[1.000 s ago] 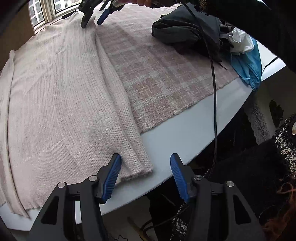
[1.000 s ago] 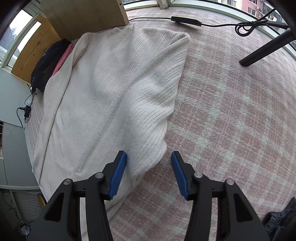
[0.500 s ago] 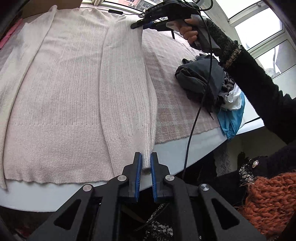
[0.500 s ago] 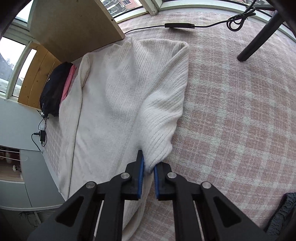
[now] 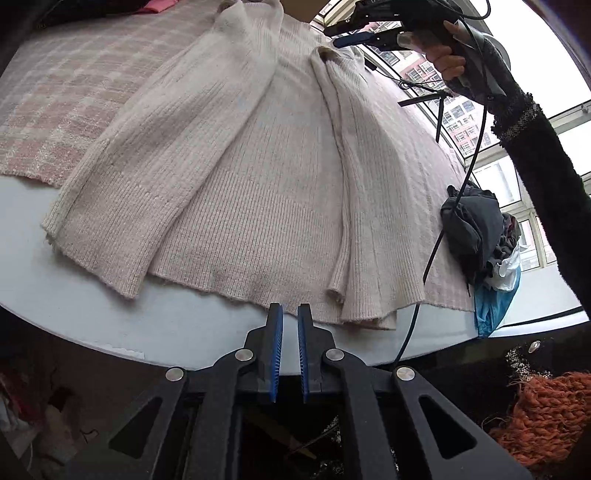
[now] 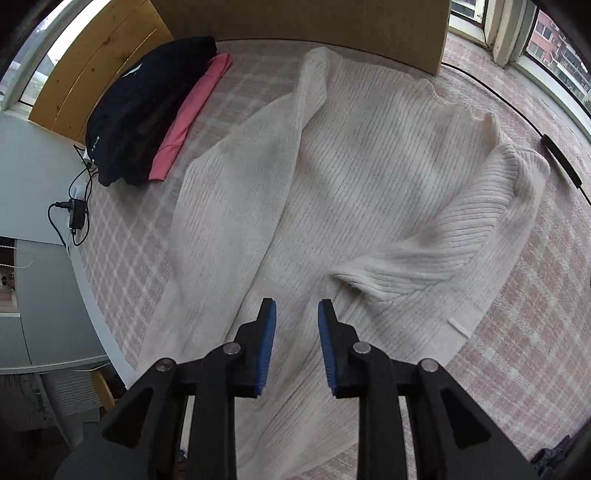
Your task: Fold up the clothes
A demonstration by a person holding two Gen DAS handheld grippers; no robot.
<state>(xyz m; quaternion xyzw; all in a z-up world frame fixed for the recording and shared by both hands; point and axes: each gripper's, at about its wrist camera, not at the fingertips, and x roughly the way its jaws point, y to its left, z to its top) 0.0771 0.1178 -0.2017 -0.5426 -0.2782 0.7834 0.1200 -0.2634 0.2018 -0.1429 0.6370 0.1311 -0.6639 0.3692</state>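
Observation:
A cream ribbed sweater (image 5: 258, 177) lies flat on a pink plaid cloth (image 5: 55, 92), hem toward the table's near edge. Its right side and sleeve are folded in over the body (image 6: 443, 258). My left gripper (image 5: 290, 317) sits just short of the hem, over the white table (image 5: 147, 325), jaws nearly together with nothing between them. In the right wrist view my right gripper (image 6: 297, 314) hovers open above the middle of the sweater (image 6: 369, 184), holding nothing. That same right gripper (image 5: 343, 35) shows in the left wrist view, held by a hand over the collar end.
A heap of dark clothes (image 5: 476, 232) with a blue piece (image 5: 495, 306) sits at the table's right end. Folded black (image 6: 147, 107) and pink (image 6: 195, 107) garments lie at the far left. A black cable (image 5: 443, 221) hangs from the right gripper. A charger (image 6: 75, 218) lies by the cloth's edge.
Both grippers shut on the sweater's right edge and carried it over the body. The right one has since opened and let go; the left has drawn back off the hem.

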